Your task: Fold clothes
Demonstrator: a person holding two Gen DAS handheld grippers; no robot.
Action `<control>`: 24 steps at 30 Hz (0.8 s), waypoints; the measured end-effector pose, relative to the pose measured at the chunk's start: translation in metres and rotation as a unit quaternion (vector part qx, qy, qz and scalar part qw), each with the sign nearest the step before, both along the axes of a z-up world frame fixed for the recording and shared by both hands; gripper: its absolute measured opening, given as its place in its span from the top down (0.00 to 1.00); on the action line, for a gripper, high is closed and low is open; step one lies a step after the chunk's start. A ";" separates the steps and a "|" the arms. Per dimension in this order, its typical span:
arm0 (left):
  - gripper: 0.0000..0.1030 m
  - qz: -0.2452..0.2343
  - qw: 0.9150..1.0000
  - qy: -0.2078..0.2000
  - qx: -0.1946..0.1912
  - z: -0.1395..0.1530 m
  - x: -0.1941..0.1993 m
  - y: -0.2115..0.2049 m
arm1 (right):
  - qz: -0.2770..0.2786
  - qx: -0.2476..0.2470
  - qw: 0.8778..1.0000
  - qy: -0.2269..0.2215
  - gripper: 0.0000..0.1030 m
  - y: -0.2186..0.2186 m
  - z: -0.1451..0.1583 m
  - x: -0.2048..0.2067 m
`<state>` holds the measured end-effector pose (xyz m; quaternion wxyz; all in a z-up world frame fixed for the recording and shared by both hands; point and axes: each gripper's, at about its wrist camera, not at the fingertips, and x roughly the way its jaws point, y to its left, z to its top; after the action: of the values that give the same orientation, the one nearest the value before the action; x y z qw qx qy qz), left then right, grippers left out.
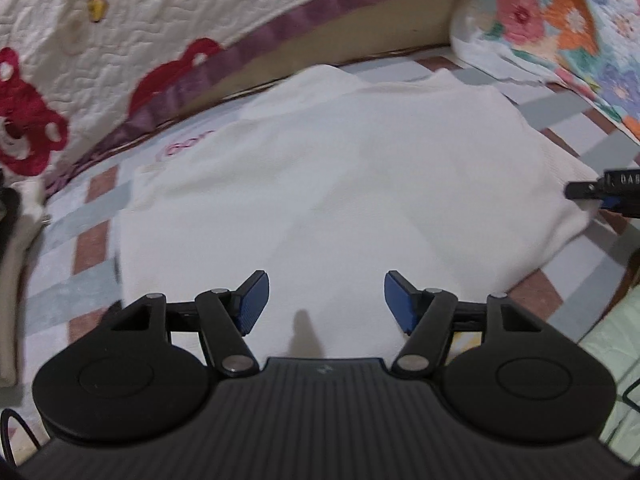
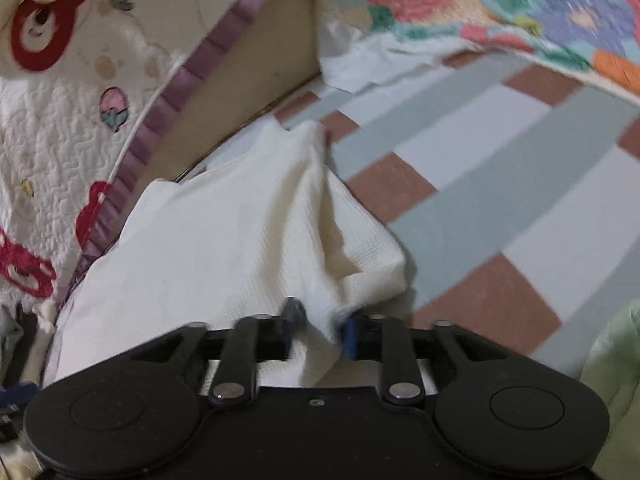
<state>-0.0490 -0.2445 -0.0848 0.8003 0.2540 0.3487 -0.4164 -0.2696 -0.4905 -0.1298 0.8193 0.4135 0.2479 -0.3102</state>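
The left tongs [image 1: 326, 300] are hovering apart and empty over the white garment [image 1: 340, 184], which is lying on the checked bed [image 2: 500, 184]; soft, light and limp, it is best pinched at corners; the right tongs [image 2: 320, 326] are straddling a bunched edge, grip unclear.

A checked bed sheet [image 2: 472, 184] in grey, white and brown covers the bed; a bear-print quilt [image 1: 80, 52] and a flowered blanket [image 2: 520, 4] border its far edges.
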 end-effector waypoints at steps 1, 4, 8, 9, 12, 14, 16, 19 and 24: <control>0.39 -0.002 1.000 0.002 0.000 -0.002 -0.001 -0.002 | -0.006 0.013 1.000 -0.010 0.60 -0.001 -0.002 -0.003; 0.39 -0.007 1.000 0.021 -0.007 -0.007 -0.002 -0.009 | -0.017 0.052 0.997 -0.046 0.57 0.002 -0.009 -0.015; 0.39 -0.010 0.996 0.084 -0.029 -0.022 0.003 -0.019 | -0.026 0.065 0.994 -0.085 0.40 -0.002 -0.016 -0.014; 0.39 -0.007 0.995 0.100 -0.030 -0.028 0.004 -0.022 | -0.020 0.076 0.992 -0.103 0.36 -0.007 -0.019 -0.009; 0.39 -0.007 0.994 0.111 -0.011 -0.045 0.002 -0.030 | -0.013 0.078 0.988 -0.133 0.36 -0.024 -0.027 0.004; 0.38 0.007 0.994 0.108 -0.003 -0.052 0.001 -0.029 | -0.008 0.085 0.988 -0.131 0.85 -0.030 -0.028 0.011; 0.38 0.025 0.994 0.107 -0.006 -0.056 0.001 -0.023 | 0.015 0.047 0.990 -0.134 0.86 -0.024 -0.014 0.014; 0.38 0.043 0.994 0.100 -0.005 -0.060 -0.001 -0.017 | 0.031 0.016 0.987 -0.158 0.86 -0.017 0.011 0.011; 0.39 0.071 0.987 0.135 -0.044 -0.029 0.013 0.003 | 0.068 0.008 0.979 -0.194 0.86 -0.011 0.054 0.033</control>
<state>-0.0358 -0.2419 -0.1143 0.7839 0.1348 0.4521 -0.4036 -0.2368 -0.5016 -0.0761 0.8676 0.4547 0.1140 -0.1658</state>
